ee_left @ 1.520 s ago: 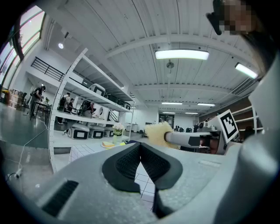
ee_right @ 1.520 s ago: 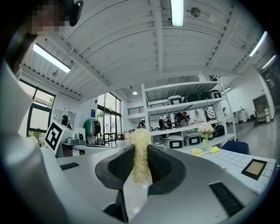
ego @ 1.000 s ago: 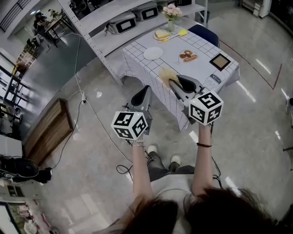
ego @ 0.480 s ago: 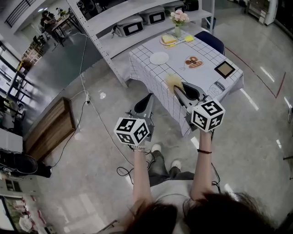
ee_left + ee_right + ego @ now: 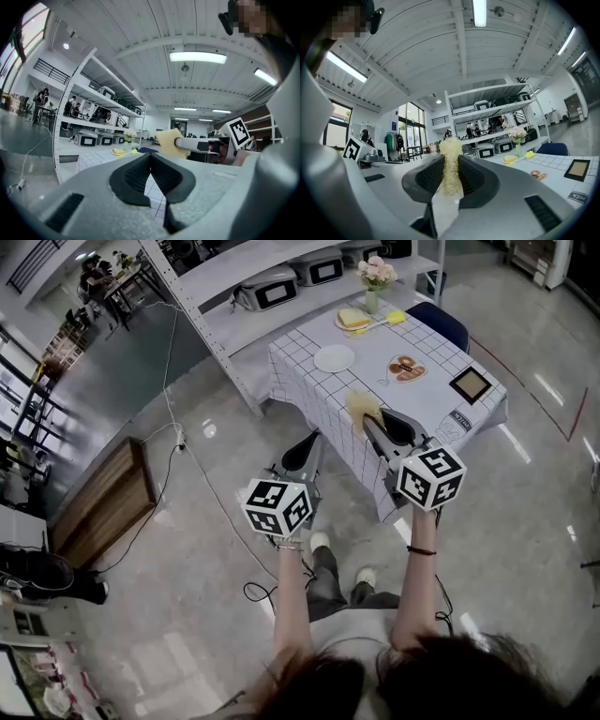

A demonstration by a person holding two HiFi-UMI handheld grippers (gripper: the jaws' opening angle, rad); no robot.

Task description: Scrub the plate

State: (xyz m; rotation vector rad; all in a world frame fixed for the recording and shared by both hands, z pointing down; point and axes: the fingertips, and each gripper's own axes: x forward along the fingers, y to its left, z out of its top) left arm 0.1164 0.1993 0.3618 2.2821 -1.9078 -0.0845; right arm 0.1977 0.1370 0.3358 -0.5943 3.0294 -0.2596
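While right gripper (image 5: pixel 373 427) clamps scrubber (image 5: pixel 451 173) | left gripper (image 5: pixel 150 161) closed, empty | risk: unheld plate (image 5: pixel 335 358) likely skids on tabletop (image 5: pixel 433 351) once scrubbed

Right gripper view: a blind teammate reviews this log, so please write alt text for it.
The right claw is shut on a yellow fibrous scrubber that sticks up between its dark ribbed pads. Beyond, at right, a table with a checked cloth holds a vase of flowers, with shelving behind it.
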